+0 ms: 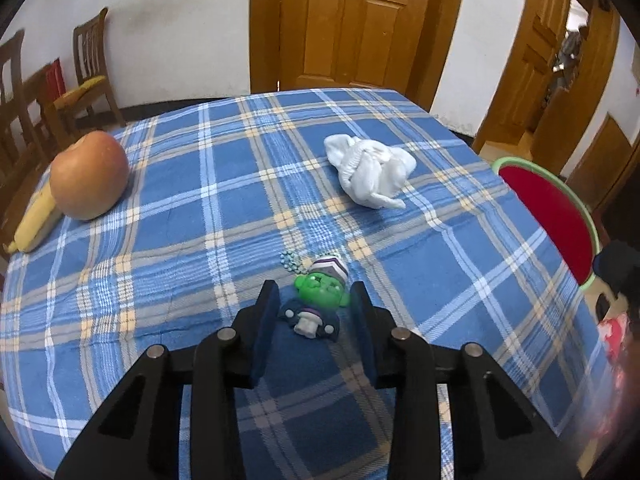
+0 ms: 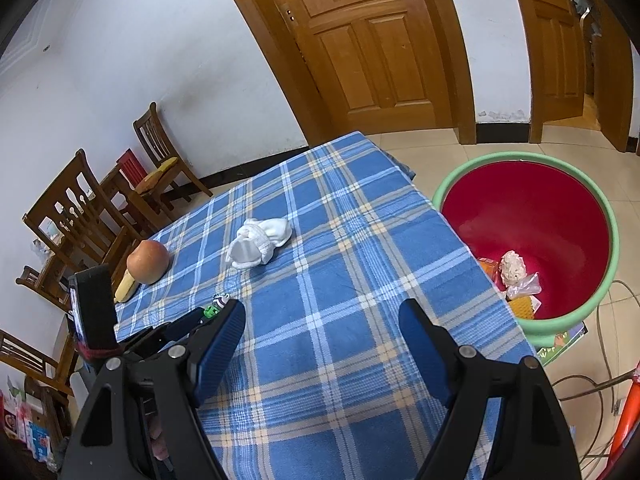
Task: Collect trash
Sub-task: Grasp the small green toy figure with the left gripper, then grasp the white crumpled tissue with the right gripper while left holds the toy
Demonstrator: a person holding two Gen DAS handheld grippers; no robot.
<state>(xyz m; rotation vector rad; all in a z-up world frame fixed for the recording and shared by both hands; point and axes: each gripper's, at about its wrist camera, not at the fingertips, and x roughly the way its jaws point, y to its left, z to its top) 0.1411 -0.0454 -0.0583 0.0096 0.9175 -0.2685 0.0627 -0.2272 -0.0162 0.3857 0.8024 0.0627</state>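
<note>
- Even, soft indoor light; both views are bright, with no harsh glare.
- Fisheye bending curves the door frames point(image 2: 452, 52) and darkens the corners.
- The lower right edge of the left wrist view is smeared and out of focus.
- The apple point(image 1: 89, 175) casts a faint shadow.

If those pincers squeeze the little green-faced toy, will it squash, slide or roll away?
The green-faced figure looks like moulded plastic, so probably stiff, not squashy. It lies flat on the plaid cloth, so rolling seems unlikely. Its bead chain will likely dangle when the left gripper lifts.
</note>
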